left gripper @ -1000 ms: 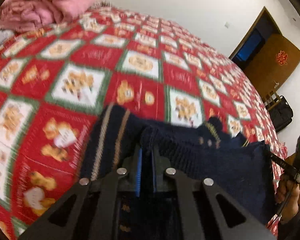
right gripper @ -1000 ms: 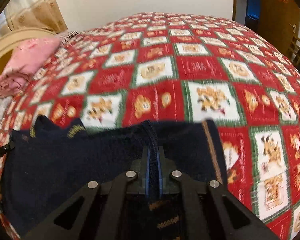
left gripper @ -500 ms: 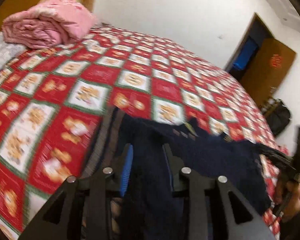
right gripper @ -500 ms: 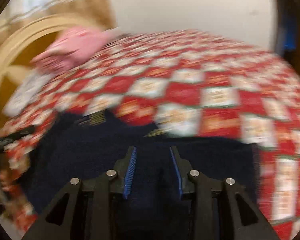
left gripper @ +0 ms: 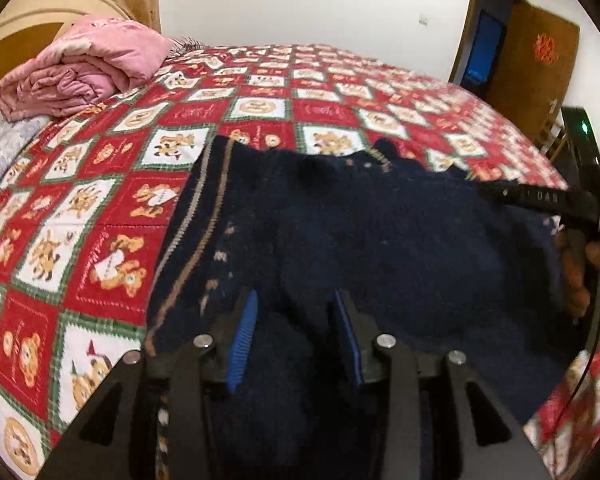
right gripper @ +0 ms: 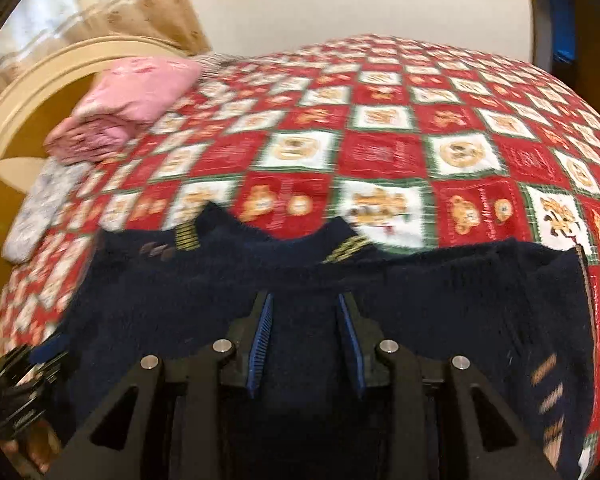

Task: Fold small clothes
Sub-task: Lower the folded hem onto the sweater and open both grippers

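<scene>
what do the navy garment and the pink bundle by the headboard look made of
Navy garment: looks like knitted wool or acrylic, matte, with ribbed stitches and woven tan stripes. Pink bundle: probably a padded polyester quilt, soft and faintly sheened, in puffy rolled folds.

Home bedroom, quilted bed (left gripper: 328, 92), curved headboard (right gripper: 32, 80), folded pink blanket (left gripper: 84, 72)

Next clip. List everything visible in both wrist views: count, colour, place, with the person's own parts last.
sweater: one, navy with tan stripes, flat on the near bedspread
bedspread: one, red and white bear checks, covering the bed
quilt: one, pink, folded at the head end
headboard: one, cream, behind the quilt
door: one, brown, far right
left tool: one, black with blue pads, open over the sweater
right tool: one, same, open over the sweater
right hand: one, at the left view's right edge
</scene>
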Demonstrator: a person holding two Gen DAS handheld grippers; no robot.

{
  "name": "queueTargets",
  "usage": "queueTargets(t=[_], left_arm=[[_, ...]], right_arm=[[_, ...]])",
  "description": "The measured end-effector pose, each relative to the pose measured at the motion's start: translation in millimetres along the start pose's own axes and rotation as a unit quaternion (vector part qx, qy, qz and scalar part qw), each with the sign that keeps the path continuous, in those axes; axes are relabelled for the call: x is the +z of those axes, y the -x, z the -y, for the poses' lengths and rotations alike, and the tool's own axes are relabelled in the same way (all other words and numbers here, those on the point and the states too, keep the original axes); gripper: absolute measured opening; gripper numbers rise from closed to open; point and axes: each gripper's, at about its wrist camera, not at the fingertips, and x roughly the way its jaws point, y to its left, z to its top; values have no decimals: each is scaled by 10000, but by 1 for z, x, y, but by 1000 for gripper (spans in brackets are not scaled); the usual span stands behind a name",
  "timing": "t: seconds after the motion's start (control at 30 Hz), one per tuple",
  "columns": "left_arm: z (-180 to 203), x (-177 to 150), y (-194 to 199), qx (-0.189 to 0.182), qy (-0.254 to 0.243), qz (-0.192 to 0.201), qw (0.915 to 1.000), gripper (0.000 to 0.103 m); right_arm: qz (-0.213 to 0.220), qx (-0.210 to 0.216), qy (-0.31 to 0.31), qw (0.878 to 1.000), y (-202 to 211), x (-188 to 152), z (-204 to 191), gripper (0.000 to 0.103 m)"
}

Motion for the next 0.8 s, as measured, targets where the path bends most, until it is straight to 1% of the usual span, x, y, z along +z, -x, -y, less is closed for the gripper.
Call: queueTargets(t=[0.03,0.07,0.1,0.13,0.2,0.27,0.37,0.43,0.5,0.57,0.63,0.67,0.7,0.77,0.8], left_arm=[[3,-2,2,10,-1,15,10000,47],[4,-4,4,45,11,42,10000,49],[4,-5,5,64,31,62,10000,54],[5,-7,5,83,30,59,9999,57],[7,-8,1,219,-68,11,9997,57],[11,-11,-3,310,-184,1,9994,60],[14,-12,-4,420,-250,-6,9988,61],[15,-12,-3,450,-246,-28,9987,61],[14,-13,-2,441,-213,-37,9988,61],[13,-13,-2,438,-197,-38,9988,61],[14,-14,-1,443,-184,-36,9988,61],[14,-14,-1,449,-182,-49,9988,61],[15,-14,1,449,-186,-61,9988,61],[14,-16,3,416,-200,-96,9989,63],[14,-18,4,405,-227,-121,9988,64]], right_arm=[[-68,206,63,9997,4,-7,-8,36],[-130,305,195,9993,6,-16,-18,40],[-183,272,355,9988,6,-25,-26,43],[-277,134,547,9980,4,-35,-36,43],[-451,-101,718,9964,-5,-47,-42,43],[-355,-256,789,9959,-3,-55,-43,43],[-367,-481,751,9953,12,-60,-45,44],[-238,-305,770,9963,27,-66,-51,44],[-237,-68,1006,9946,40,-80,-68,45],[-330,-45,1244,9917,39,-95,-79,45],[-553,-140,1387,9887,28,-108,-84,45],[-596,-385,1398,9876,21,-113,-82,45],[-494,-497,1278,9893,18,-114,-76,47],[-433,-405,897,9942,17,-108,-64,50],[-413,-474,718,9954,17,-104,-58,50]])
